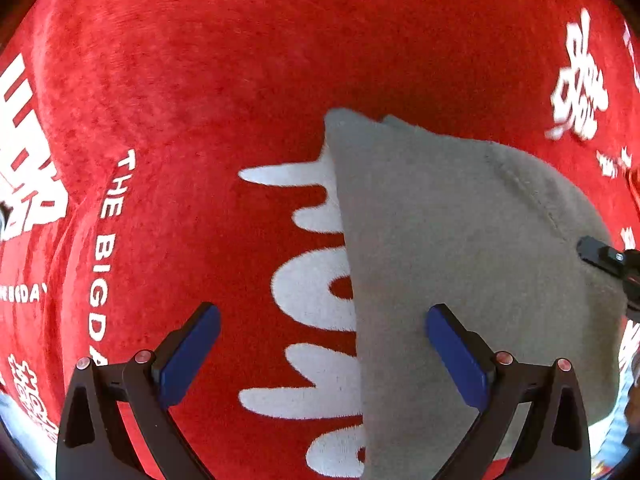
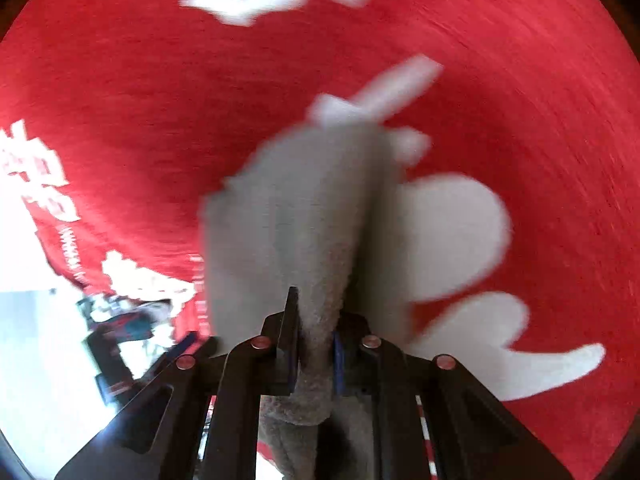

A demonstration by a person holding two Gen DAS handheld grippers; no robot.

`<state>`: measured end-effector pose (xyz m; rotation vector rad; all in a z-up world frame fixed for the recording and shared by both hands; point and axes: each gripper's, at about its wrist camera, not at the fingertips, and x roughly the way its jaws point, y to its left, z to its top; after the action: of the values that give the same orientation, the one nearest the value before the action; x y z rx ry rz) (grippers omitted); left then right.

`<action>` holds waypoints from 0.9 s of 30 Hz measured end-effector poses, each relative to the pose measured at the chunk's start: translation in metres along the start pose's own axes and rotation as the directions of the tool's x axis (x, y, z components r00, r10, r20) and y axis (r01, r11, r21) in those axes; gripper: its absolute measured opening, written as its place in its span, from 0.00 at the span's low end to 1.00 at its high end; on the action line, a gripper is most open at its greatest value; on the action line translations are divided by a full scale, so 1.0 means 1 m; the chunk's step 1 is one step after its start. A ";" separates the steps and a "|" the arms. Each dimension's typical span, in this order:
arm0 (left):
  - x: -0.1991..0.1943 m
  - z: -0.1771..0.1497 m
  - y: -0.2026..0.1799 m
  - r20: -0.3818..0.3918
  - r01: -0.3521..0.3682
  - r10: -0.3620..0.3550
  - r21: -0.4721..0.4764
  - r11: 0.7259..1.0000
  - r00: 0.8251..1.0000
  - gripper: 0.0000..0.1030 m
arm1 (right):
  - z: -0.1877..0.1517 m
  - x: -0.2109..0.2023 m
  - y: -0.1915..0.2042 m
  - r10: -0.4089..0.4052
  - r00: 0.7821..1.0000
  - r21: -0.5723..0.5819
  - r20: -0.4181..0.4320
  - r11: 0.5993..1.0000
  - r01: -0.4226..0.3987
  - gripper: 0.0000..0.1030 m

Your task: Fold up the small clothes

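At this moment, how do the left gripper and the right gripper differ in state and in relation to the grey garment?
The left gripper has its jaws spread wide and holds nothing; the right gripper has its jaws pinched on a bunched fold of the grey garment. The left hovers over the garment's edge, one finger above grey, the other above the red cloth; the right has cloth running between its pads. Both have black frames and blue pads.

"THE BIGDA…" is read in white capitals on the red cloth point(image 1: 208, 80), running toward its left edge. "…BIGDAY" is made out further left. Large white characters near the right edge cannot be deciphered.
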<state>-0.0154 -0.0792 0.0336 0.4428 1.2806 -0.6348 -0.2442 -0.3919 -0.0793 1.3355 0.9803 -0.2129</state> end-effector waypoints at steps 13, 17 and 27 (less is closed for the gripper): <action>-0.014 -0.021 -0.001 -0.036 0.005 -0.004 0.030 1.000 0.999 1.00 | -0.055 -0.043 0.043 -0.127 0.992 -0.194 -0.010 0.973 0.123 0.57; -0.005 -0.045 -0.008 -0.070 -0.012 0.016 0.065 0.998 0.997 1.00 | -0.078 -0.034 0.046 -0.207 0.978 -0.247 -0.036 0.950 0.192 0.57; 0.008 -0.071 -0.005 -0.099 0.026 -0.023 0.032 0.999 0.995 1.00 | -0.107 -0.030 0.006 -0.364 0.931 -0.212 -0.008 0.911 0.354 0.39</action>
<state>-0.0701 -0.0396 0.0085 0.4919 1.3725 -0.6623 -0.3084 -0.3080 -0.0454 0.9656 1.2522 -0.3500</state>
